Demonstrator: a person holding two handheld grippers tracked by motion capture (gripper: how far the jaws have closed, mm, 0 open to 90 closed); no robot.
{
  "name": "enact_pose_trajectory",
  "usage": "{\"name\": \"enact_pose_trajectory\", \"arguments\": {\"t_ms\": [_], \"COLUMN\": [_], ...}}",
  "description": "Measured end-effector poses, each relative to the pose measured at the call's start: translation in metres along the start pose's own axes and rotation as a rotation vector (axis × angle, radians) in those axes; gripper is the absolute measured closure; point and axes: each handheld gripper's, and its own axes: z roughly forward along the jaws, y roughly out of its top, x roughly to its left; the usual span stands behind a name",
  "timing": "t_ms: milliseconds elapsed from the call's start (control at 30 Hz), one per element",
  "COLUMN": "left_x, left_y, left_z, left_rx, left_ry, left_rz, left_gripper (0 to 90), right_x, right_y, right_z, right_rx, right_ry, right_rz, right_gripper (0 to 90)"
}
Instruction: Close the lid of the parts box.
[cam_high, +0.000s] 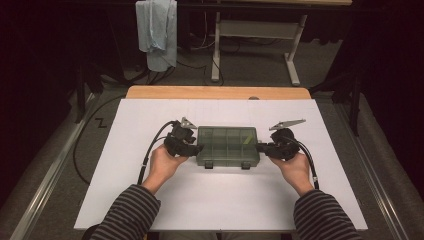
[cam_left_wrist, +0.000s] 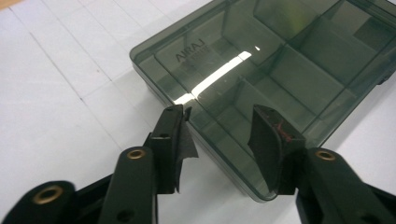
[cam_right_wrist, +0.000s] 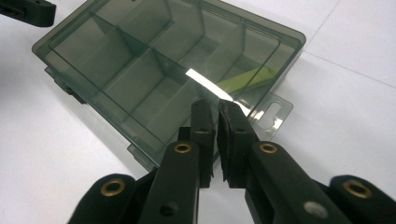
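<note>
The left tongs (cam_left_wrist: 219, 123) gape over the box (cam_high: 228, 146) edge; the right tongs (cam_right_wrist: 217, 109), nearly closed and empty, may push it sideways.

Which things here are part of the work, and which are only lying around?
In the work:
- smoked plastic compartment box, lid shut
- left tool, jaws apart at its one end
- right tool, jaws nearly together at the other end

Lying around:
- light blue cloth hanging behind
- white table frame on the floor
</note>
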Motion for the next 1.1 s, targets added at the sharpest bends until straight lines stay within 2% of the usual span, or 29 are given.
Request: {"name": "enact_pose_trajectory", "arguments": {"t_ms": [300,500,900,1100], "left_x": [0.003,0.008,0.009,0.01], "left_y": [-0.002,-0.006,-0.016,-0.022], "left_z": [-0.009,-0.016,-0.033,-0.041], "left_rx": [-0.038,-0.052,-0.109,-0.138], "left_ry": [0.014,0.019,0.069,0.075], "left_rz": [-0.011,-0.033,-0.024,-0.027], "left_gripper": [45.9,43.6,41.9,41.4], "right_x": [-0.004,-0.005,-0.007,-0.009], "right_y": [-0.004,-0.008,-0.013,-0.015], "right_z": [-0.005,-0.01,-0.021,-0.026], "right_rx": [-0.02,-0.031,-0.067,-0.08], "right_ry": [-0.013,-0.02,-0.028,-0.035], "right_rz": [0.005,0.009,0.009,0.009], "right_gripper": [81.0,79.0,76.0,74.0]}}
